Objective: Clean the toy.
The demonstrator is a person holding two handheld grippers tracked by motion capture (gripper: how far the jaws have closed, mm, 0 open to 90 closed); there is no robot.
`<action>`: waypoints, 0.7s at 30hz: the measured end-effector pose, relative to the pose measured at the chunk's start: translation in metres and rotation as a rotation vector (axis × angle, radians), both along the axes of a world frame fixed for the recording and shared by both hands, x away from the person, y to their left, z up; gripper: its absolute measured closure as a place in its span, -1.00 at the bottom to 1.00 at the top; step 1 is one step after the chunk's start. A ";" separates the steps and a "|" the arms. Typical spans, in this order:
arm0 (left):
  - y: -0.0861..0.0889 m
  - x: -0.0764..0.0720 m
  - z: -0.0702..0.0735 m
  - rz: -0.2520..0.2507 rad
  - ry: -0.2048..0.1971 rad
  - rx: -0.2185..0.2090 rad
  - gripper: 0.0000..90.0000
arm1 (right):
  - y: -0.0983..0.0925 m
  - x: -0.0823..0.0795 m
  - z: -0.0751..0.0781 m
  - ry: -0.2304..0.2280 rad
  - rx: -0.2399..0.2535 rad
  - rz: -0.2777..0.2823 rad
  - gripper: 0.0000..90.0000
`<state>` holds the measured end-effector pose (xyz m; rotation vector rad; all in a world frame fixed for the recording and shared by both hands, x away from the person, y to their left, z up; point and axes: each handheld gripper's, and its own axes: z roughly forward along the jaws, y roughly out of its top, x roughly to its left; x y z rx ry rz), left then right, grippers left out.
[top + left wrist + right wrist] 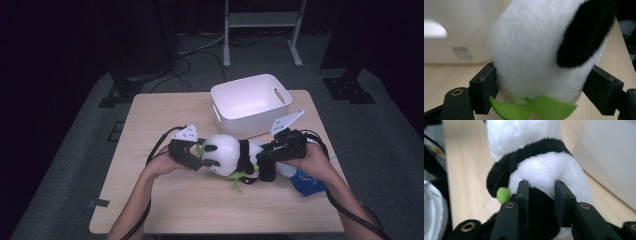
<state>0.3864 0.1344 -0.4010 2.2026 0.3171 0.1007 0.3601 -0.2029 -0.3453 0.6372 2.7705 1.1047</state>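
The plush panda (pixel 231 156) lies on its side on the wooden table (pixel 165 205), just near of the white bin (pixel 250 102). The left gripper (pixel 196 161) has its jaws spread wide around the panda's head, both pads against the fur. The right gripper (pixel 266 156) pinches the panda's black lower body, jaws narrowed. A blue packet (pixel 309 182) lies under the right hand (pixel 312 161).

No wording is reading clearly anywhere; a label on the white bin (pixel 461 53) is showing only blurred marks.
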 end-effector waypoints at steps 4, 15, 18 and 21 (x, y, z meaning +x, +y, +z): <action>0.008 -0.006 -0.003 0.000 0.036 0.043 -0.62 | 0.011 -0.004 -0.001 0.016 0.027 0.046 0.39; 0.029 -0.023 -0.006 -0.048 0.113 0.130 -0.64 | 0.038 -0.011 -0.013 0.072 -0.011 0.157 0.45; 0.035 -0.024 -0.001 -0.053 0.126 0.097 -0.64 | 0.041 -0.012 -0.014 0.069 -0.025 0.170 0.46; 0.038 -0.025 0.011 -0.064 0.124 0.035 -0.64 | 0.041 -0.012 -0.015 0.075 -0.024 0.180 0.45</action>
